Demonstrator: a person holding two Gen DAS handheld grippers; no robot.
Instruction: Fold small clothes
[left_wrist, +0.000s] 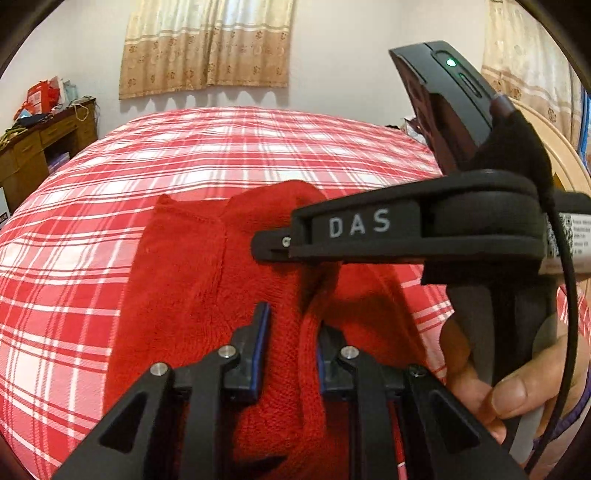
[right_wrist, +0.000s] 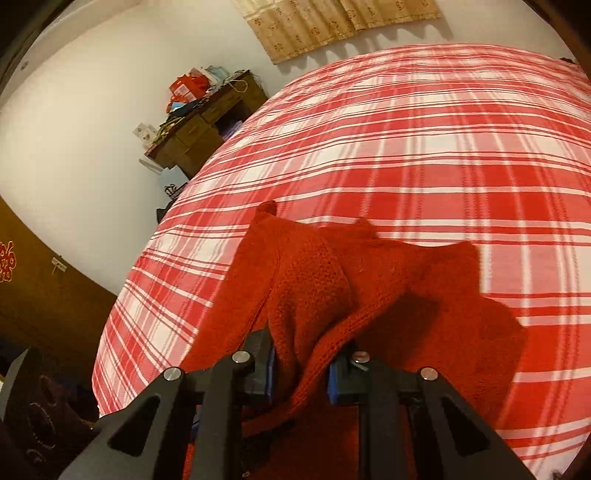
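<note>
A small red knitted garment (left_wrist: 192, 280) lies bunched on the red and white plaid bed cover (left_wrist: 74, 236). My left gripper (left_wrist: 293, 332) has its fingers on either side of a raised fold of the red knit and is shut on it. The right gripper's black body marked DAS (left_wrist: 369, 229) crosses the left wrist view just above the garment, held by a hand (left_wrist: 517, 387). In the right wrist view my right gripper (right_wrist: 303, 363) is shut on a lifted edge of the same red garment (right_wrist: 369, 280), which drapes ahead onto the bed cover (right_wrist: 443, 147).
A brown wooden desk (left_wrist: 33, 151) piled with red boxes and clutter stands by the wall left of the bed; it also shows in the right wrist view (right_wrist: 199, 125). Beige curtains (left_wrist: 207, 44) hang on the far wall. A dark wooden door (right_wrist: 33, 291) is at the left.
</note>
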